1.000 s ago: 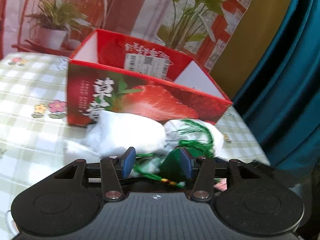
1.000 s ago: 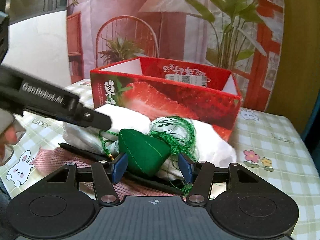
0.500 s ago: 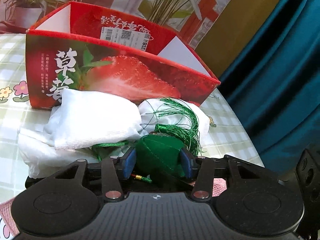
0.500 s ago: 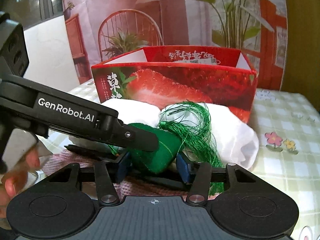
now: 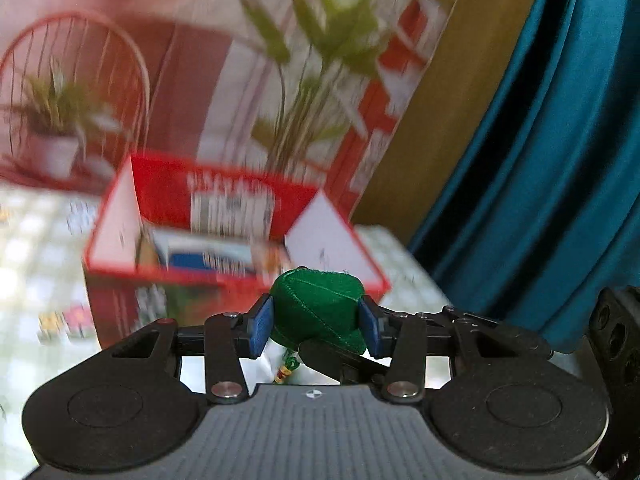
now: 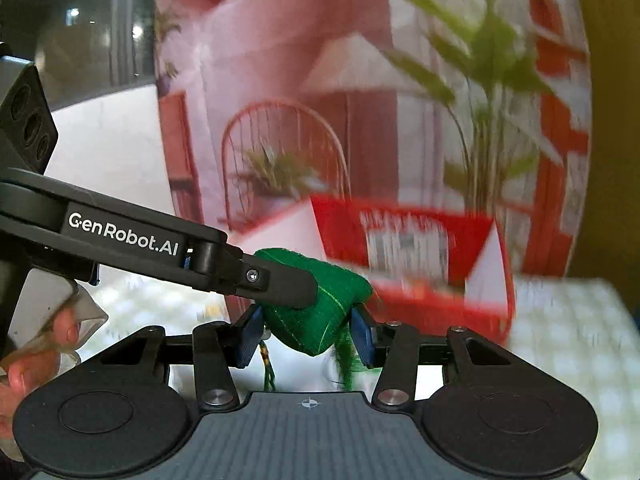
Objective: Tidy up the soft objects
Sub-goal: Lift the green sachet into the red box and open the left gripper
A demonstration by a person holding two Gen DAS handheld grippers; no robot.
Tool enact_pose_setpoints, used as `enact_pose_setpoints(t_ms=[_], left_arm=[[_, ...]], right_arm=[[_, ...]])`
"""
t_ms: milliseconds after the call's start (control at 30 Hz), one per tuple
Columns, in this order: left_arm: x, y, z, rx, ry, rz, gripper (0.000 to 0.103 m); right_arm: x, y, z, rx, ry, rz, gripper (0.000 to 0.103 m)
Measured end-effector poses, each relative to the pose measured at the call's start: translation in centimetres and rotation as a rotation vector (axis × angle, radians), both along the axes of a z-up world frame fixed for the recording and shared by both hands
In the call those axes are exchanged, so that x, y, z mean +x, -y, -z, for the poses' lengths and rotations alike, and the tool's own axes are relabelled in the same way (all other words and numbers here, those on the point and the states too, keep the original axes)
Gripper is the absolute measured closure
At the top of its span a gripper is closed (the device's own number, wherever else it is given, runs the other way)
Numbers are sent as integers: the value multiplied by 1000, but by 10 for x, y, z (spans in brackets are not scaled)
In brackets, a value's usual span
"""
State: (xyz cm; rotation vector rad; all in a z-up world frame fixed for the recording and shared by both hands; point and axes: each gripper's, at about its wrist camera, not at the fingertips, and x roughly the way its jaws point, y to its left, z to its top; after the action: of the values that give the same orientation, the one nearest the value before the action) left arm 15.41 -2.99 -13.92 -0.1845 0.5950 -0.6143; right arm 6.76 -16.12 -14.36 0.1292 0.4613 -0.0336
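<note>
A green stuffed sachet with green tassels sits between the blue pads of my left gripper, which is shut on it and holds it in the air. My right gripper is shut on the same sachet from the other side; its tassel hangs below. The left gripper's finger shows in the right wrist view, pressing on the sachet. The red strawberry box stands open just behind and below, also in the right wrist view. Both views are blurred by motion.
The box holds some flat printed packets. A checked tablecloth covers the table. A teal curtain hangs at the right. A printed backdrop with plants stands behind the box. A person's hand holds the left gripper.
Both grippers have lifted the green sachet up off the white cloths on the table; the box's open top now shows. The white cloths have dropped out of view.
</note>
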Motion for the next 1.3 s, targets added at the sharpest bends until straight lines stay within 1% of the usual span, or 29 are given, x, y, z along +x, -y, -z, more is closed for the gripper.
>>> enact_pose_setpoints(t_ms=[167, 233, 300, 367, 500, 533, 600, 667, 733, 800, 1000, 1167, 1300], left_arm=[[12, -13, -46, -58, 78, -25, 55], [18, -15, -61, -54, 121, -24, 54], [27, -14, -73, -33, 167, -18, 54], [38, -14, -80, -22, 190, -20, 54], [52, -20, -91, -26, 244, -29, 54], [54, -22, -92, -32, 259, -31, 52], [63, -27, -90, -33, 254, -38, 51], [72, -29, -82, -27, 231, -49, 51], [80, -33, -70, -26, 199, -60, 51], [87, -35, -57, -24, 171, -70, 51], [108, -39, -24, 4, 86, -93, 51], [117, -46, -1, 10, 24, -105, 51], [123, -48, 14, 33, -16, -113, 50]], right_arm=[[26, 1, -53, -61, 68, -42, 59], [38, 3, -71, -81, 94, -55, 59], [53, 6, -85, -94, 111, -66, 59], [69, 7, -96, -126, 126, -73, 59], [97, 4, -107, -194, 152, -80, 59], [103, 5, -109, -197, 163, -79, 59], [113, 4, -110, -190, 178, -78, 59], [124, 1, -106, -200, 163, -81, 59], [136, -2, -95, -223, 131, -89, 59], [146, -4, -81, -225, 103, -97, 59], [163, -3, -41, -145, 20, -99, 59], [172, -6, -15, -129, -40, -102, 59], [176, -8, 3, -103, -83, -100, 58]])
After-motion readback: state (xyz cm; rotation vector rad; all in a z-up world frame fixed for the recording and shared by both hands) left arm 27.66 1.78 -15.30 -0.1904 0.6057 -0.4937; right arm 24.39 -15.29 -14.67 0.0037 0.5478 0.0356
